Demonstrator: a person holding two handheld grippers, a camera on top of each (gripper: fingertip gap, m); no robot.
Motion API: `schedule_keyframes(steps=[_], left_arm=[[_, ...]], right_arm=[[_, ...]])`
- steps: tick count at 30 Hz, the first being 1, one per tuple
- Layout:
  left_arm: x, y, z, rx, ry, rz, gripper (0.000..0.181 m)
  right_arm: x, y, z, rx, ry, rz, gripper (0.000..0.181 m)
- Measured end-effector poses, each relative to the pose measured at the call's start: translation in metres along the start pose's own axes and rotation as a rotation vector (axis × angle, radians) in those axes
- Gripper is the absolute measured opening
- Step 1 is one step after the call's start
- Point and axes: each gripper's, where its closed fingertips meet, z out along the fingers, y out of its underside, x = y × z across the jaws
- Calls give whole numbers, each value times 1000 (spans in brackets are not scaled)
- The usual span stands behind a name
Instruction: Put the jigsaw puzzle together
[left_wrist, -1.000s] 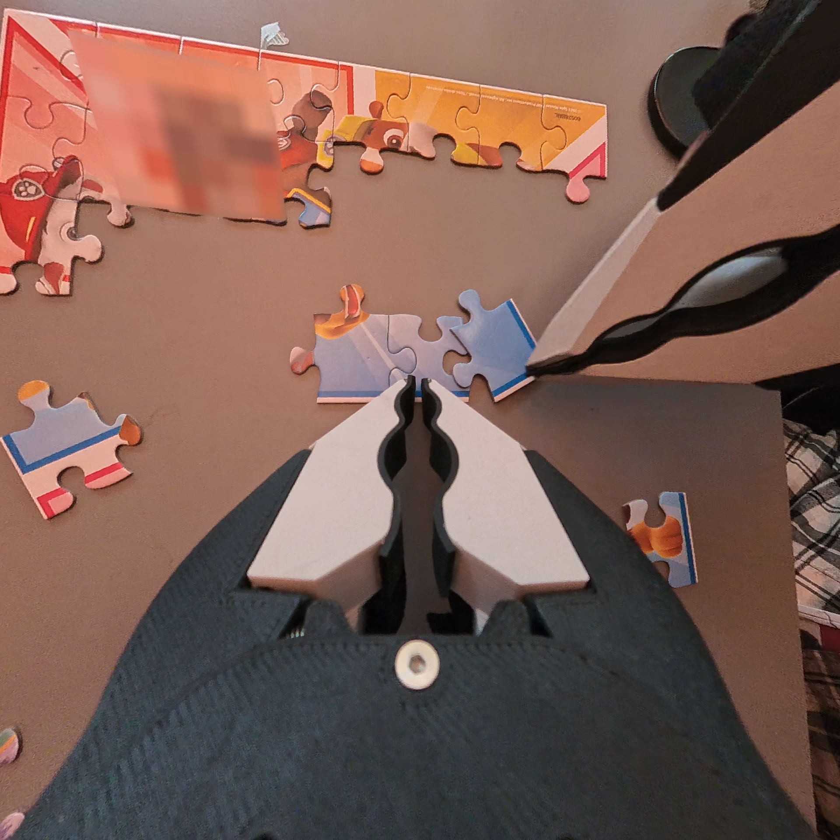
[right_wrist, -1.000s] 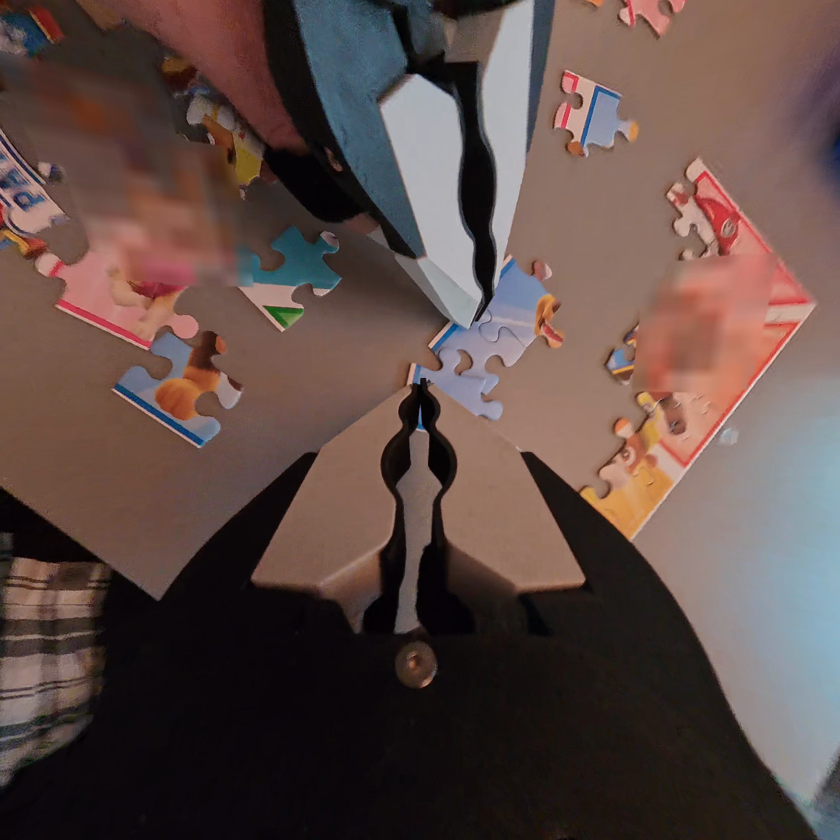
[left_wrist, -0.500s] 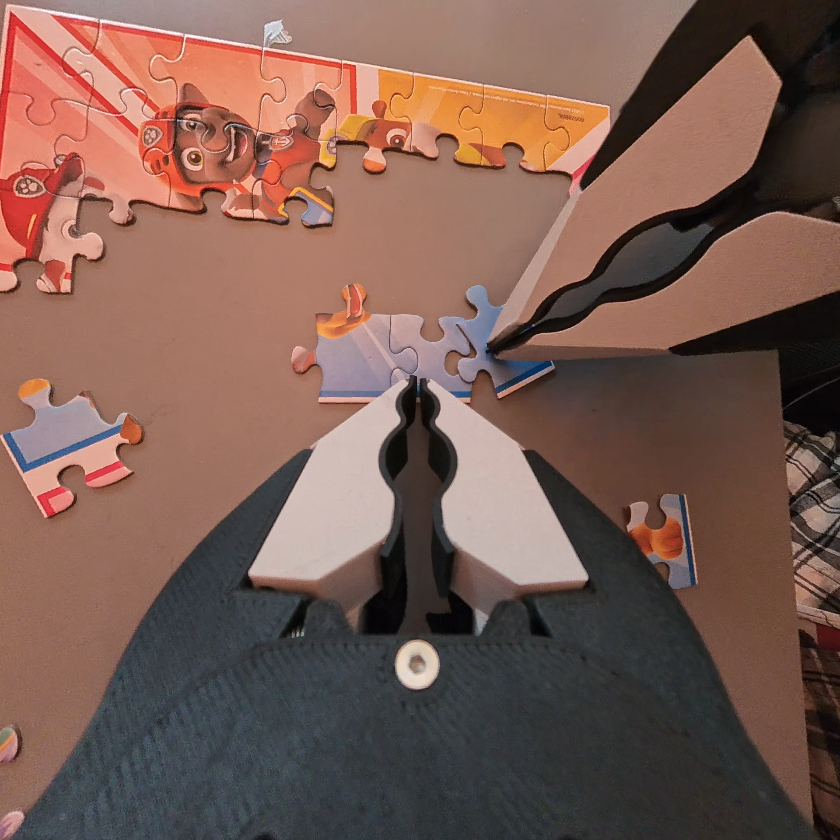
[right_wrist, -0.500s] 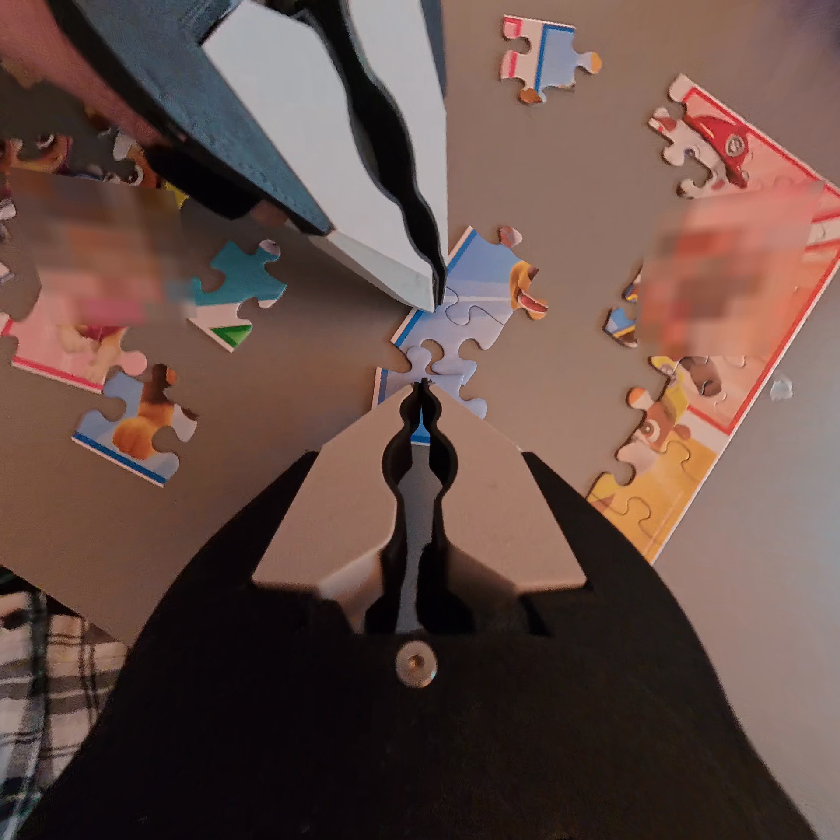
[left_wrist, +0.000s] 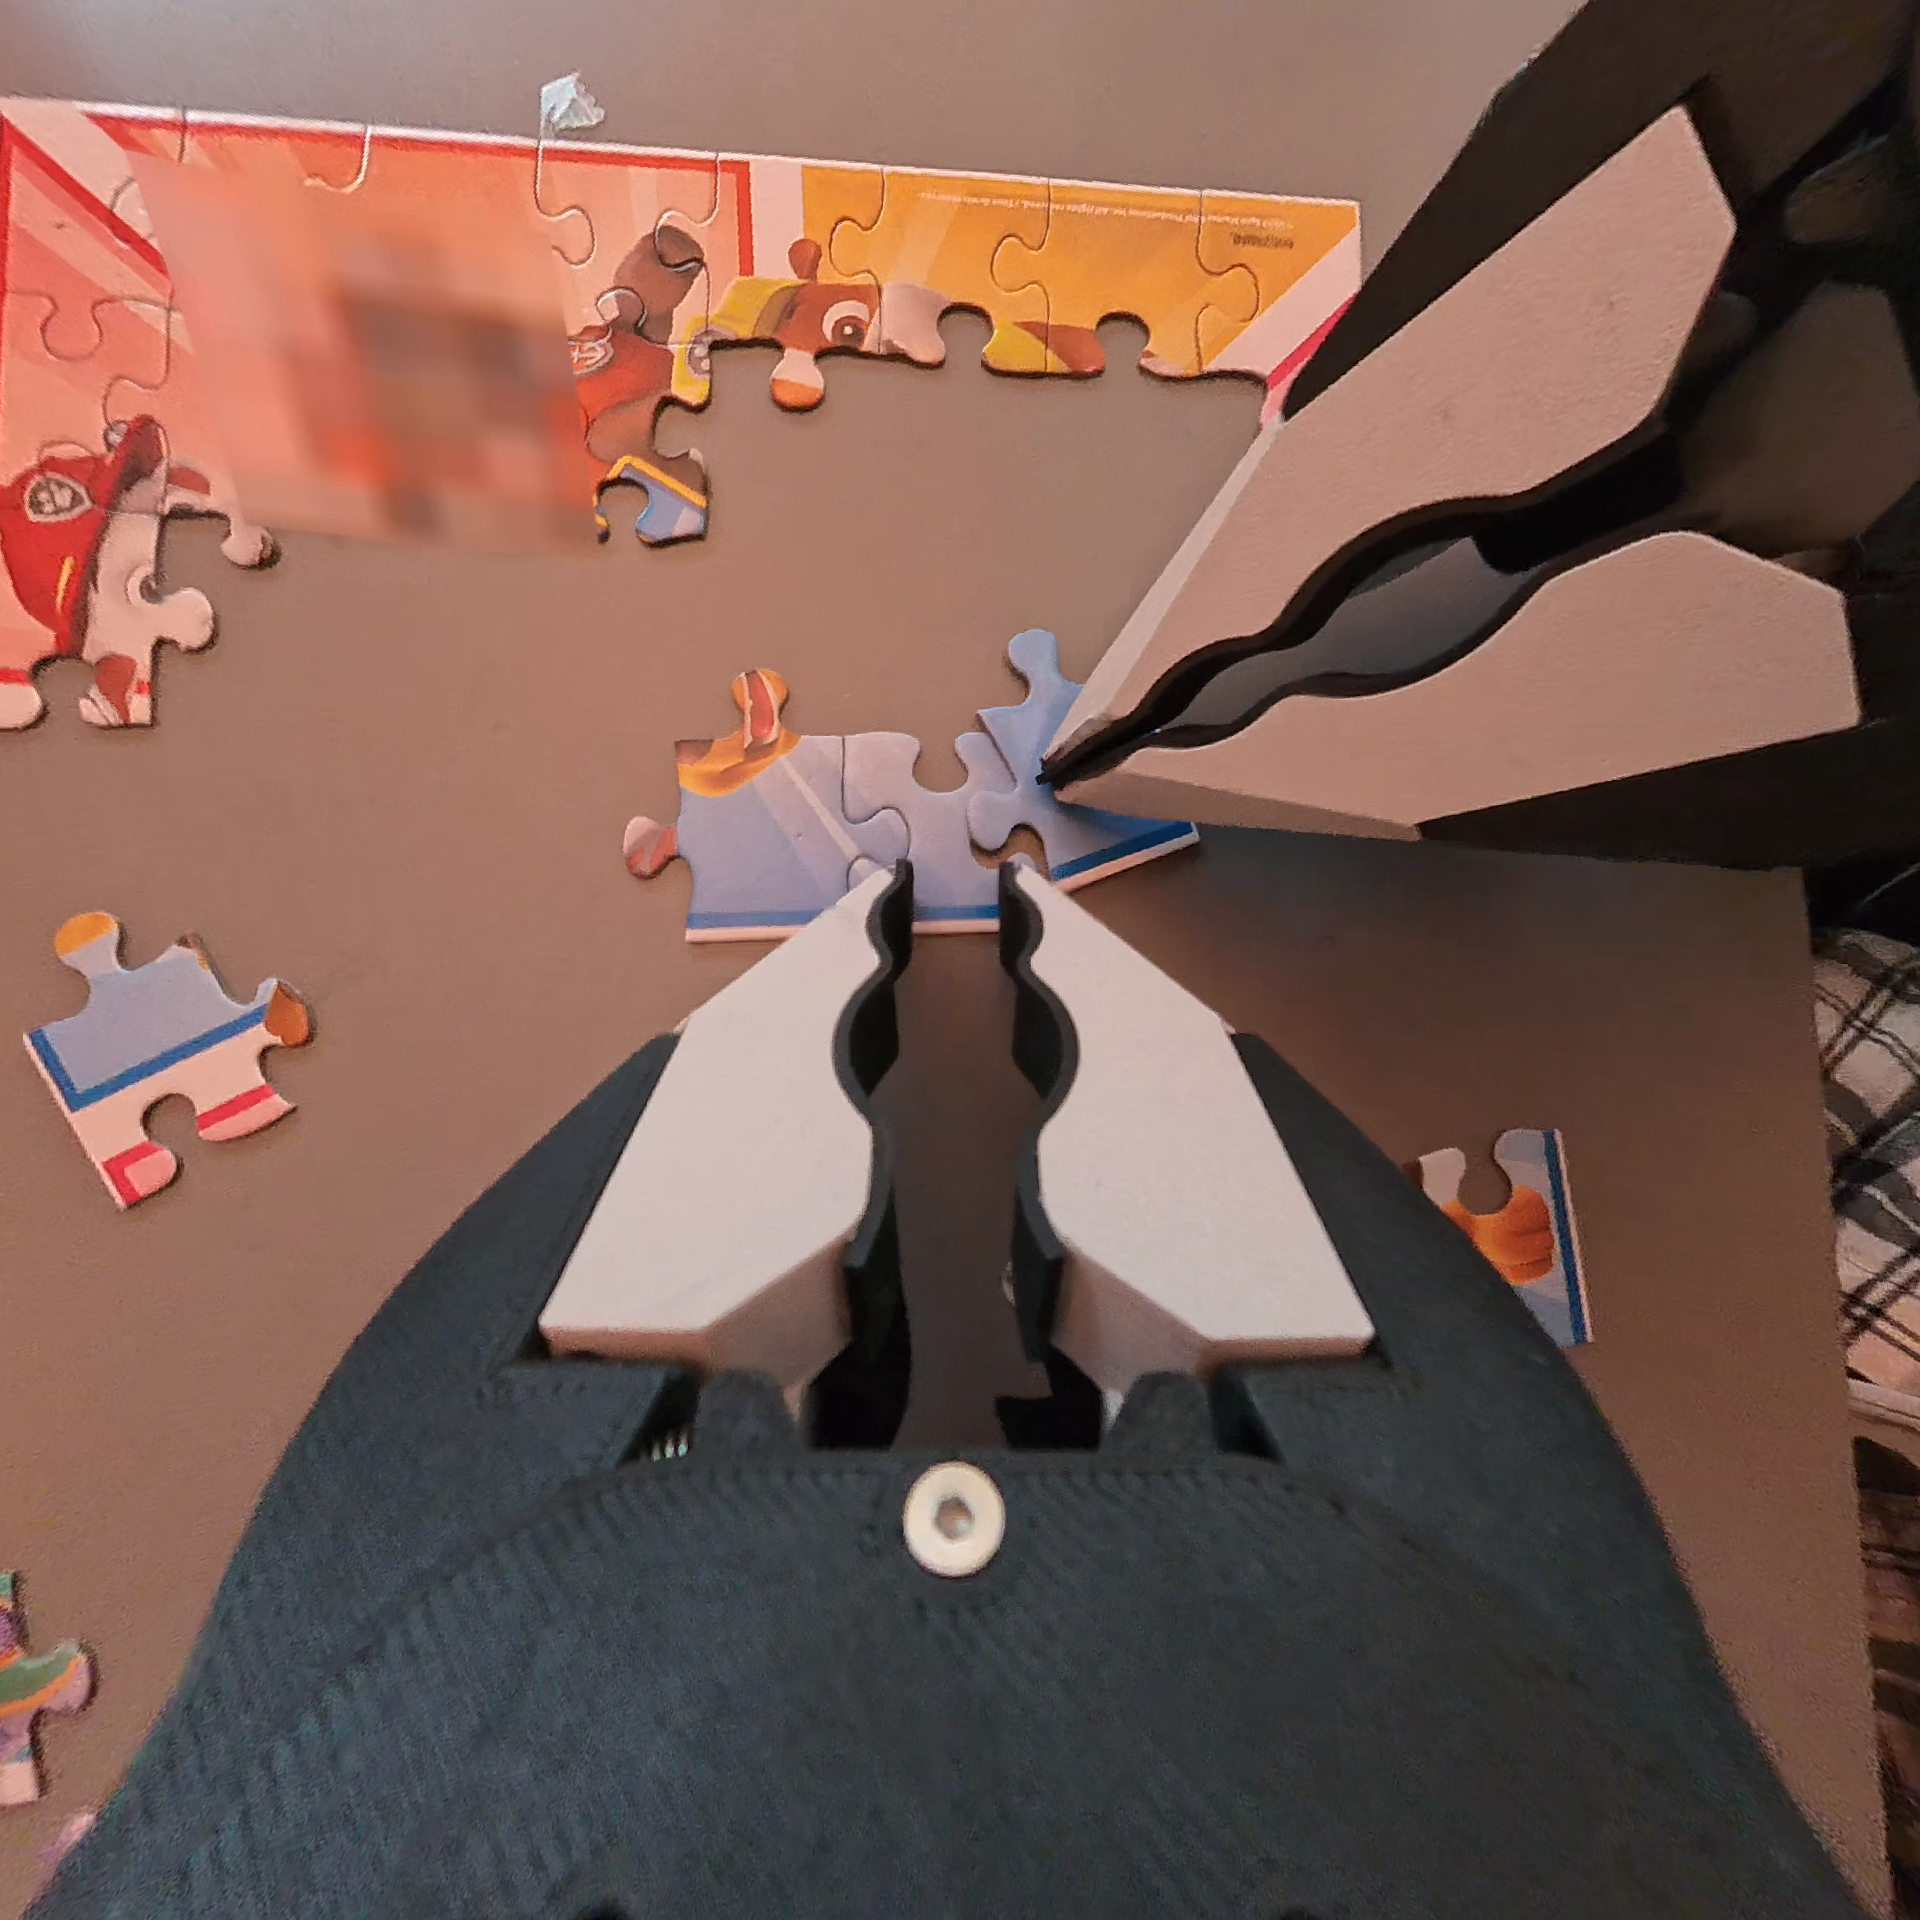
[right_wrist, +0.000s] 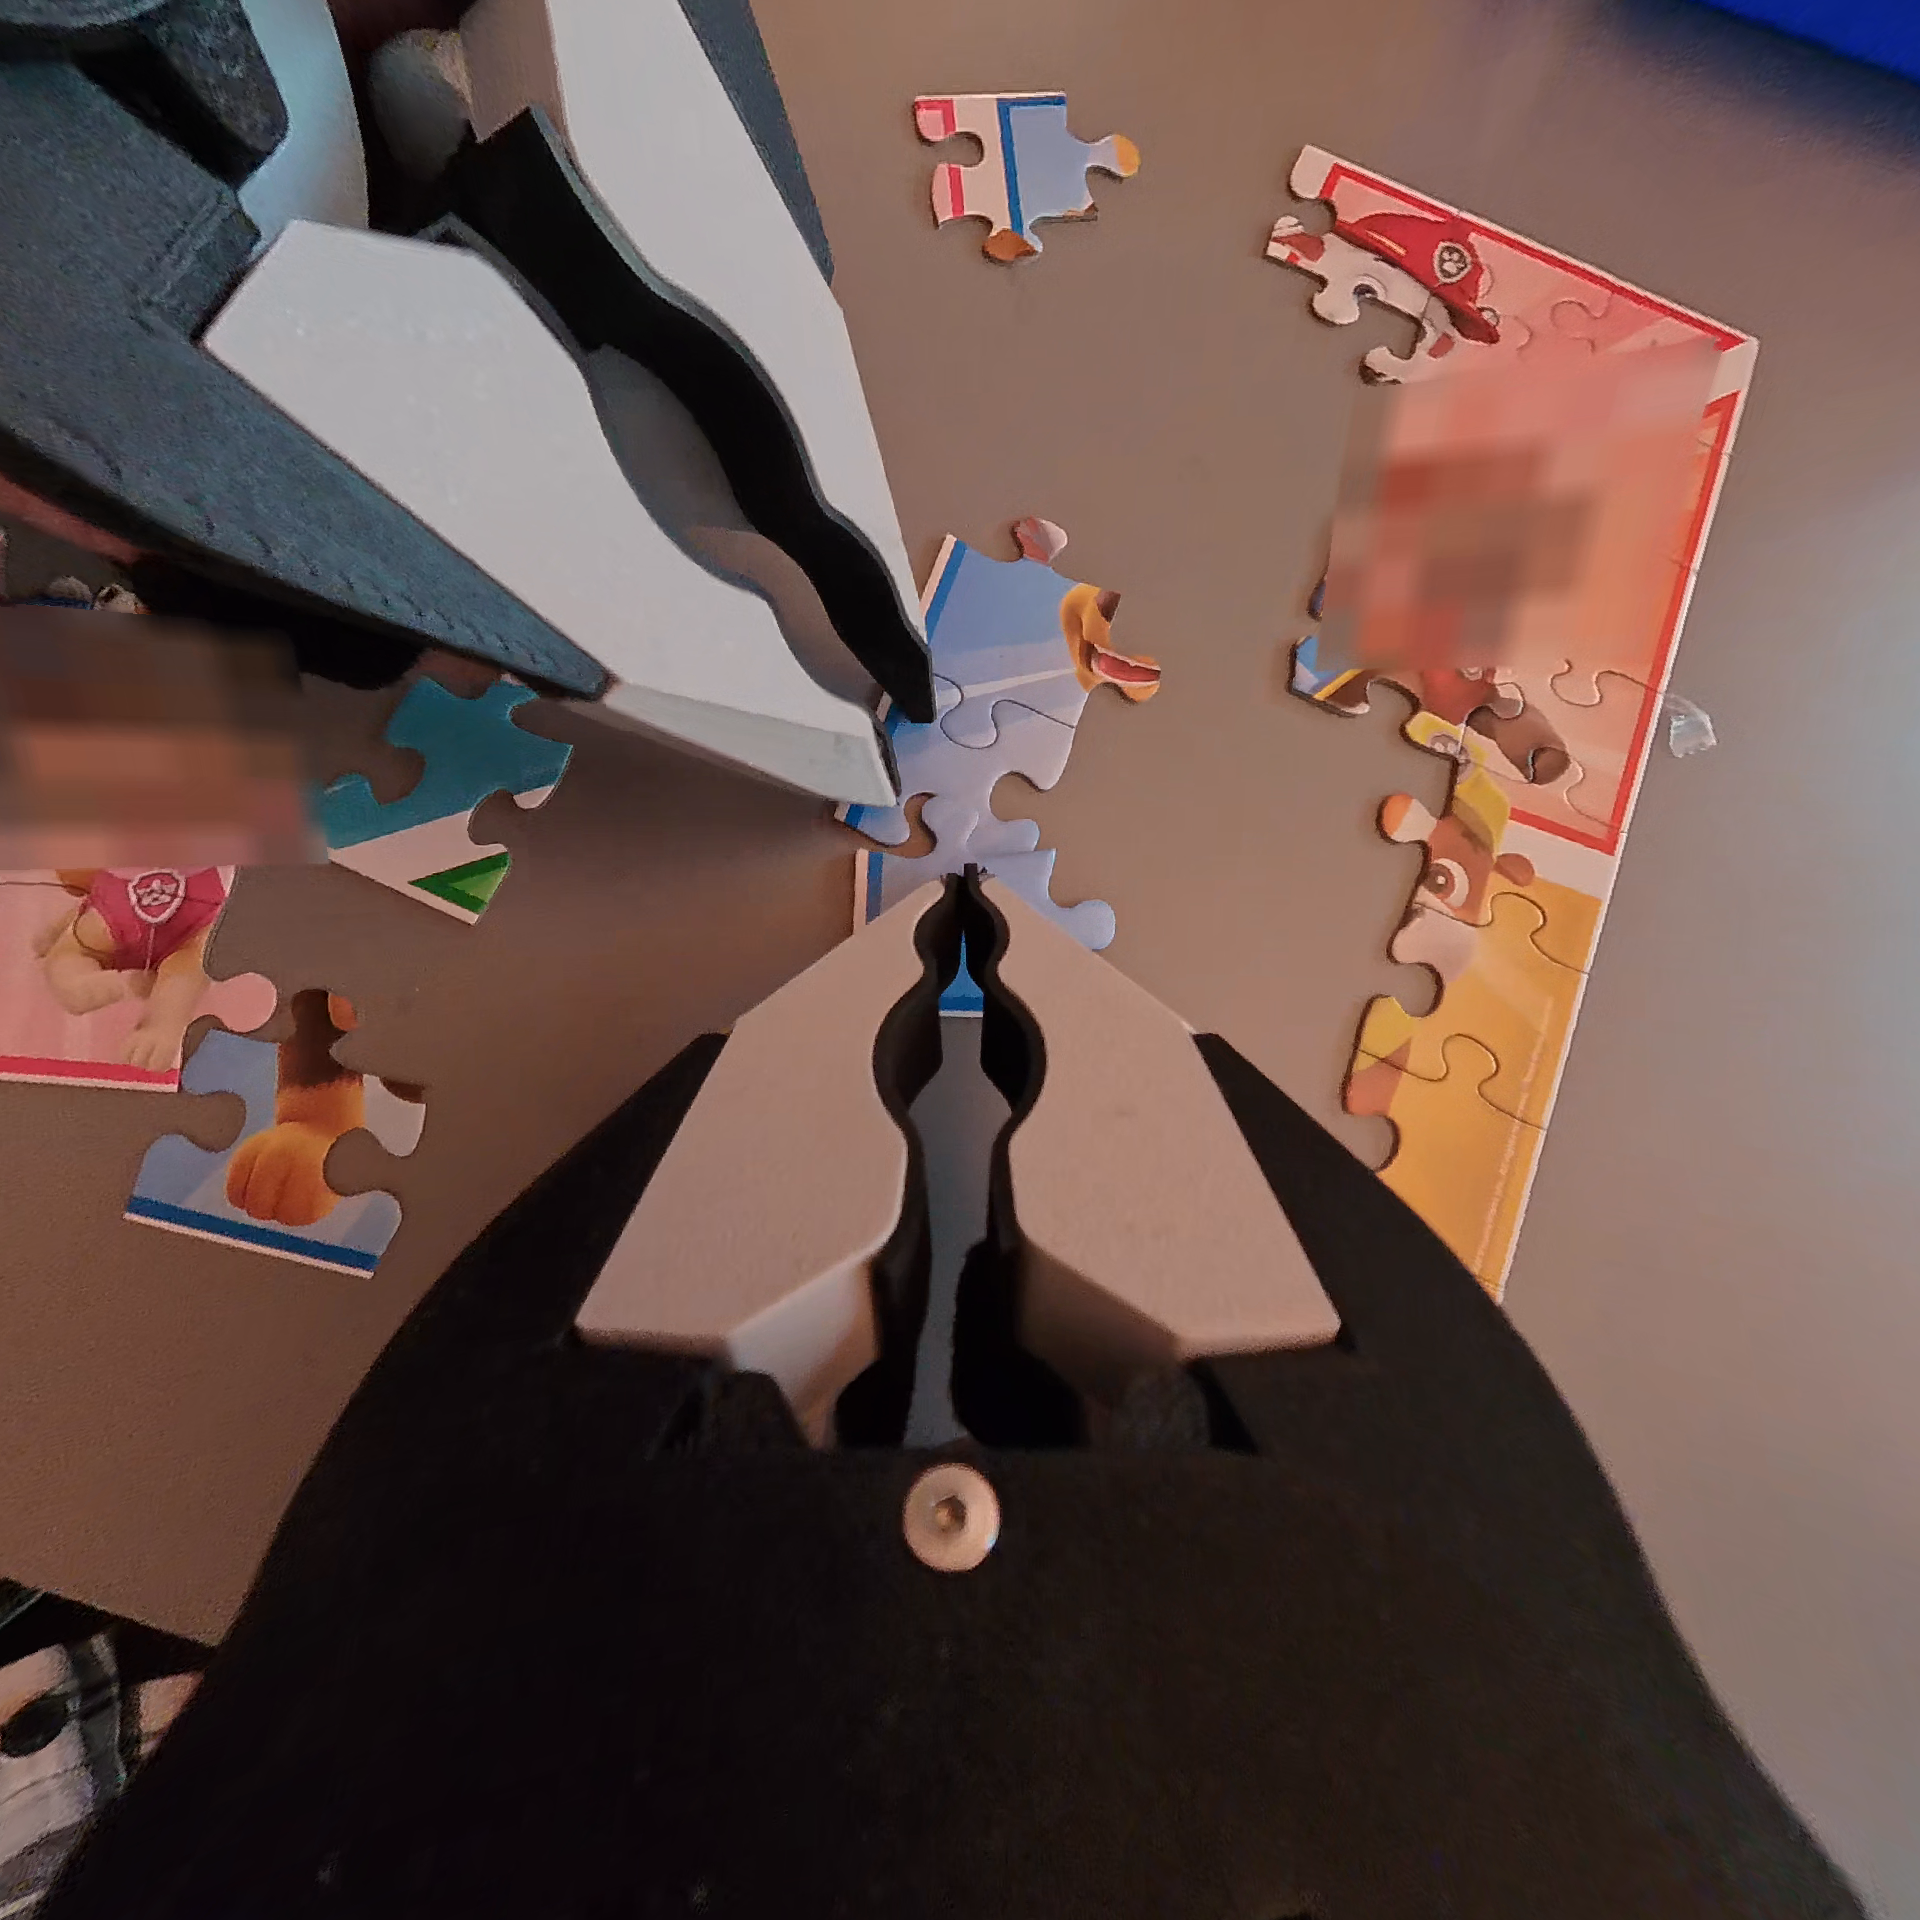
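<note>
Two joined blue pieces (left_wrist: 790, 831) lie mid-table below the assembled red and yellow puzzle section (left_wrist: 1039, 260). My left gripper (left_wrist: 956, 883) is a little open, its tips at the pair's near edge and holding nothing. My right gripper (left_wrist: 1047, 774) comes in from the right and is shut on a third blue edge piece (left_wrist: 1023, 717), tilted, with its knob set against the pair. In the right wrist view my right gripper (right_wrist: 961, 878) pinches that piece (right_wrist: 1023, 847), beside the pair (right_wrist: 997, 644) and the left gripper (right_wrist: 904, 748).
Loose pieces lie about: a blue and red one (left_wrist: 156, 1049) at left, an orange-pawed one (left_wrist: 1517, 1236) near the table's right edge (left_wrist: 1803, 1143), and a teal one (right_wrist: 447, 779). A pink joined section (right_wrist: 104, 966) shows in the right wrist view. Plaid cloth (left_wrist: 1870, 1091) lies beyond the edge. The tips of both grippers are at nearly the same place. Left tips and right tips are each some 15 cm from the pink joined section (right_wrist: 104, 966).
My left gripper has opened a little; it was shut at the pair's edge. My right gripper has carried the third blue piece in from the right against the pair.
</note>
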Motion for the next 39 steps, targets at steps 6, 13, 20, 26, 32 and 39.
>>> schedule_keyframes(steps=[6, 13, 20, 26, 32, 39], left_arm=[[0, -6, 5, -10, -38, 34, 16], [-1, -6, 6, -28, -33, 53, 15], [0, -9, 7, -15, 5, 41, 20], [0, -9, 7, -30, 6, 52, 19], [0, -9, 7, -46, 21, 52, 20], [-4, -7, 7, -60, -20, 88, 13]], right_arm=[[-1, 0, -1, -2, 18, 0, 0], [-13, -2, 1, 7, -21, 1, 0], [-19, -4, 2, 21, -72, 26, 0], [4, -5, -7, 38, -8, 5, 0], [0, 1, -1, 5, -10, -40, 0], [-1, 0, -1, -2, 18, -55, 0]])
